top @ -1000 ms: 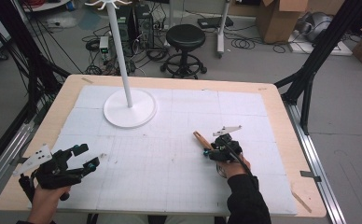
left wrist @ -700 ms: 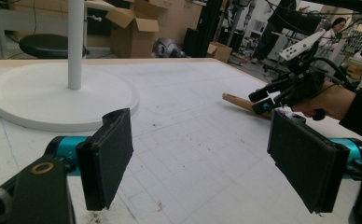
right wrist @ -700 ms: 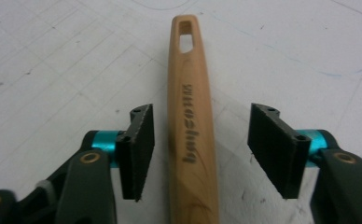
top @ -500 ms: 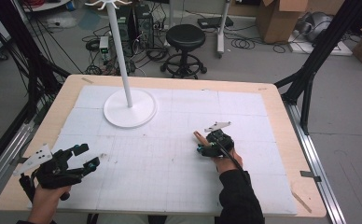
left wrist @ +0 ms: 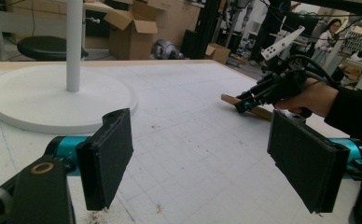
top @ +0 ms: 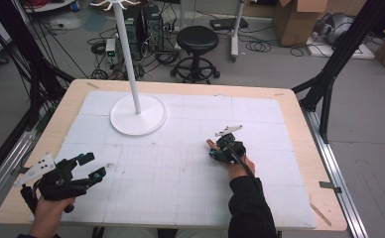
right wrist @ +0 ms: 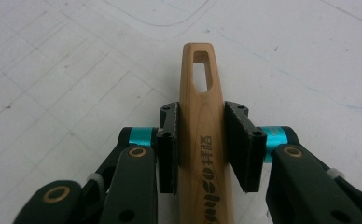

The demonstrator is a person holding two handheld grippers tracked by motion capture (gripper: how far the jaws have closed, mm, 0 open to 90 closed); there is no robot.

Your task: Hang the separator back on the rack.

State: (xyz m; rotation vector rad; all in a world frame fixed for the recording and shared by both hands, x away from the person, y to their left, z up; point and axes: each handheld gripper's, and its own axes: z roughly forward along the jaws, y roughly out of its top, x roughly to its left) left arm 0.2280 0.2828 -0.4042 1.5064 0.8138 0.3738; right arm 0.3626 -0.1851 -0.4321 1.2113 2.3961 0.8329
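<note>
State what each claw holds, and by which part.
The right claw is shut on the wooden handle, gripping its two side edges just below the slotted end. The left claw stands open, holding nothing.

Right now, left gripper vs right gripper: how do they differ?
The left gripper is open, its pads wide apart with nothing between them; the right gripper's jaws have just been closing and sit against the sides of a wooden handle. The left hovers at the table's near left corner; the right is lowered mid-table. Both share black jaws and teal fittings.
</note>
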